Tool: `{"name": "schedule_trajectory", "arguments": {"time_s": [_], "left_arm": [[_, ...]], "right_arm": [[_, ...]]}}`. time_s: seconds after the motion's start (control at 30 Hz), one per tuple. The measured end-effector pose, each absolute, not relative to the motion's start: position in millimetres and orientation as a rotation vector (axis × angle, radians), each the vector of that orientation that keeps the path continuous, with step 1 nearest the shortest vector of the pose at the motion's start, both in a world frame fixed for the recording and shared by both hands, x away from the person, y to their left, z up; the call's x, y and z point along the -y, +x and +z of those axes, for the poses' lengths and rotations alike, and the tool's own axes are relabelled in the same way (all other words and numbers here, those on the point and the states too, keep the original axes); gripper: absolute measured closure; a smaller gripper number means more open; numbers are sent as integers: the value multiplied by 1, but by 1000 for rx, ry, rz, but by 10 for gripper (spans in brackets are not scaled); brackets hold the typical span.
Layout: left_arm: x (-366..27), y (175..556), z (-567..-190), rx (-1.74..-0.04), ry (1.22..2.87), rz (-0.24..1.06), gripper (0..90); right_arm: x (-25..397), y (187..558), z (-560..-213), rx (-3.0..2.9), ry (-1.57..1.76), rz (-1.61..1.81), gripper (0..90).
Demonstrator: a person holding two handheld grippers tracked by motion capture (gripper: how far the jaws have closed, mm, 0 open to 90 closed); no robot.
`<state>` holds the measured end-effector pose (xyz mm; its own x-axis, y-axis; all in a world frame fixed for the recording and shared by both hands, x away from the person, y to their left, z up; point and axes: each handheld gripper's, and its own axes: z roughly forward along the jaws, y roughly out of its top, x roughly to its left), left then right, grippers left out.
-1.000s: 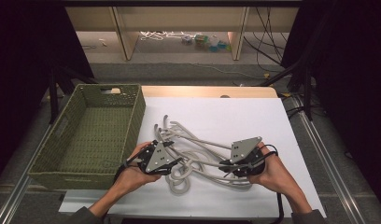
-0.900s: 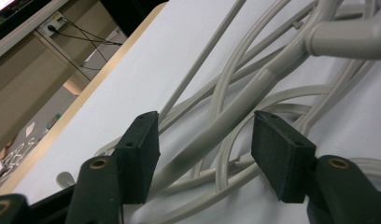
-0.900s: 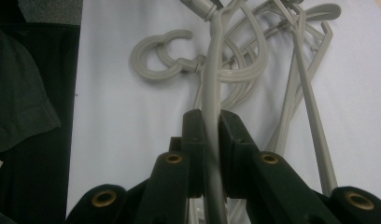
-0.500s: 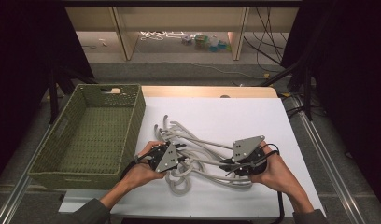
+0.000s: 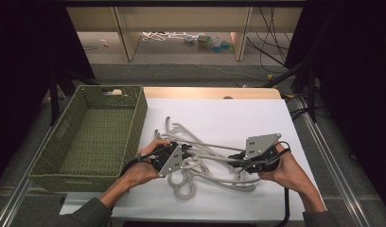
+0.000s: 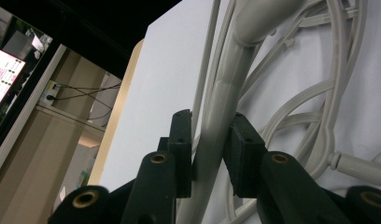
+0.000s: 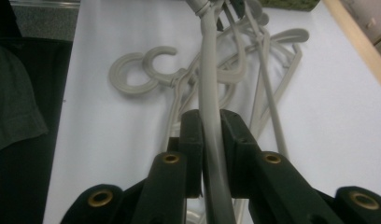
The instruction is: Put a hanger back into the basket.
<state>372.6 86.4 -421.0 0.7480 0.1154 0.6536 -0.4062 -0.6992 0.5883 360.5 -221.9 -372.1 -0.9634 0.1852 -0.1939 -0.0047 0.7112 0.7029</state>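
Hangers [image 5: 205, 158]: grey plastic, tangled pile on white table [image 5: 229, 113], right of green wicker basket [image 5: 94, 137].
Left gripper [image 6: 212, 144]: clenched on a hanger bar, pads touching both sides.
Right gripper [image 7: 211, 135]: clamped on a hanger bar [image 7: 208, 88], bar running up between jaws.
Hooks [image 7: 142, 70]: lying flat at pile's near edge.

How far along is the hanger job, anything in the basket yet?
Nothing is done: the green basket is empty. In hand: the left gripper and right gripper each clamp a hanger bar. Left: the whole tangled pile of hangers lies on the white table.
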Motion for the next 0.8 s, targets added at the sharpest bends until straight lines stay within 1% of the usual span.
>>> {"name": "schedule_trajectory", "arguments": {"time_s": [0.1, 0.13, 0.2, 0.3, 0.33, 0.37, 0.4, 0.47, 0.6, 0.7, 0.73, 0.8], "left_arm": [[-86, 371, -413, 234, 2184, 883, 759], [-86, 371, -409, 235, 2202, 838, 769], [-83, 367, -407, 262, 2214, 853, 782], [-80, 364, -405, 258, 2245, 826, 794], [-80, 364, -404, 243, 2252, 813, 796], [-81, 364, -402, 216, 2254, 800, 796], [-81, 364, -401, 188, 2249, 779, 797], [-84, 365, -396, 155, 2252, 766, 797], [-90, 364, -387, 42, 2240, 705, 797], [-90, 362, -383, -18, 2256, 652, 797], [-90, 362, -382, -17, 2263, 654, 797], [-89, 360, -382, -30, 2284, 616, 797]], "right_arm": [[226, 364, -373, -2647, 152, 1112, 745], [227, 364, -373, -2656, 165, 1121, 732], [228, 365, -373, -2642, 160, 1103, 731], [232, 368, -373, -2631, 193, 1145, 728], [234, 369, -373, -2622, 207, 1156, 695], [235, 369, -372, -2613, 231, 1171, 631], [237, 370, -371, -2590, 298, 1188, 548], [238, 371, -368, -2564, 409, 1202, 434], [240, 370, -359, -2476, 565, 1282, 308], [237, 366, -349, -2399, 622, 1300, 236], [236, 365, -346, -2351, 639, 1318, 210], [236, 363, -340, -2311, 675, 1344, 209]]}}
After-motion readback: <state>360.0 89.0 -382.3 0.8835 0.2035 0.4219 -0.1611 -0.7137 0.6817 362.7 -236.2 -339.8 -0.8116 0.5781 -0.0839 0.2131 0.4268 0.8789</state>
